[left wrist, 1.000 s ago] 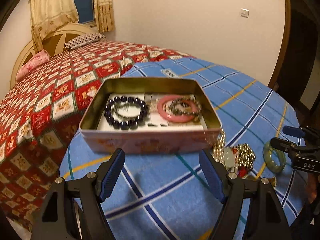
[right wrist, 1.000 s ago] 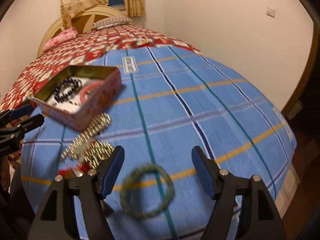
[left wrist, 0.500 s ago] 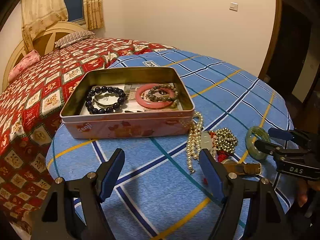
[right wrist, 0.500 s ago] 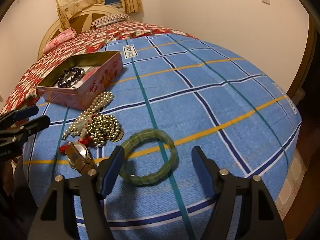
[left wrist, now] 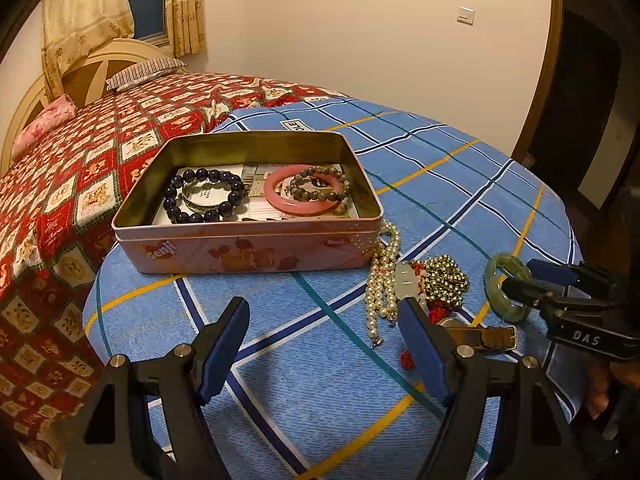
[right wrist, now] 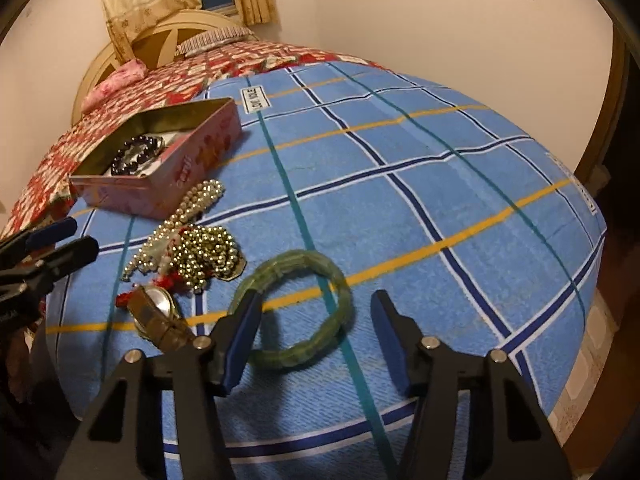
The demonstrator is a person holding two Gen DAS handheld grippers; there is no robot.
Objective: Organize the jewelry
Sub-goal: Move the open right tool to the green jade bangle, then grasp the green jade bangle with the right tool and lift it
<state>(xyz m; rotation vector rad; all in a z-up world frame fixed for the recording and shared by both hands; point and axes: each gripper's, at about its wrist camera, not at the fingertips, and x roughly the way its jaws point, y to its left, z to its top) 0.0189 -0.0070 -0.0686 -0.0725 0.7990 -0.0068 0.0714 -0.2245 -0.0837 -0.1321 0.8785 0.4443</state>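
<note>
Bedroom light is warm and dim, and your work lies on a blue checked cloth [right wrist: 400, 184] over the foot of the bed.

Your right tongs [right wrist: 316, 336] have come down around the green bangle [right wrist: 296, 304], which a second ago was only a blur below them. They are closing now. The left pad stands at the bangle's left rim, perhaps touching it, while the right pad is clearly apart from it, so nothing is clamped yet. The bangle lies flat on the cloth, near its front edge. In the left wrist view you see the same right tongs [left wrist: 524, 280] straddling one side of the bangle [left wrist: 505, 288].

I judge this the start of the grasp; the hard, smooth ring may slide when only one pad pushes it.

Just left of the bangle lies the heap not yet sorted: gold beads [right wrist: 208, 256], a pearl strand [right wrist: 188, 208], some red pieces and a wristwatch [right wrist: 156, 312].

Further left and far stands the pink tin [left wrist: 248, 250], open. Inside are already a dark bead bracelet [left wrist: 204, 196] on the left and a pink bangle [left wrist: 304, 194] with a brownish bead bracelet over it on the right. So part of the task is done, and the bangle probably goes there next.

Your left tongs [left wrist: 324, 344] hover apart and empty over bare cloth near the tin, and since a second ago their view has widened to take in the heap.
</note>
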